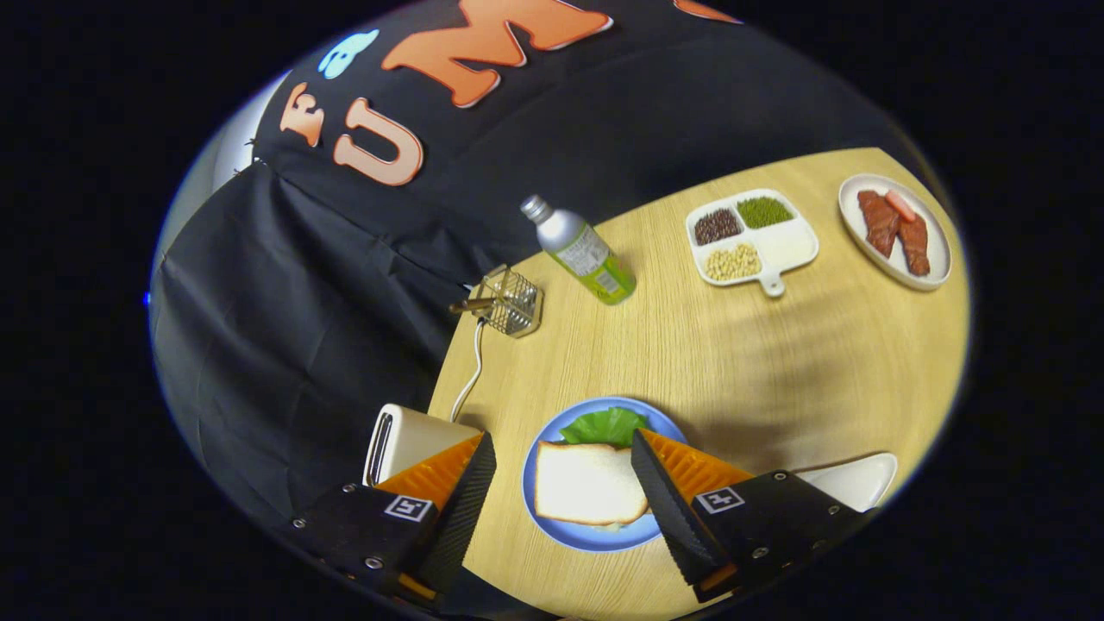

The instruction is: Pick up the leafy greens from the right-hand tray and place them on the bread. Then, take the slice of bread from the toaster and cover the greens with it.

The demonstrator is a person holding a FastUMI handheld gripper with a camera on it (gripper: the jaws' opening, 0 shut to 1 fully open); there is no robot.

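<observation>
Tool [562, 466] open above bread [586, 483]; toaster [405, 440] beside.

The bottle [580, 249] label is too small to read.

Evenly lit, sharp centre; fisheye bends the table [776, 362] edge, soft shadows.

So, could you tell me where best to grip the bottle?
Grip the bottle across its body, below the narrower neck and cap, coming from the side: it stands upright, apart from the wire basket. The gripper is open above the bread.
</observation>
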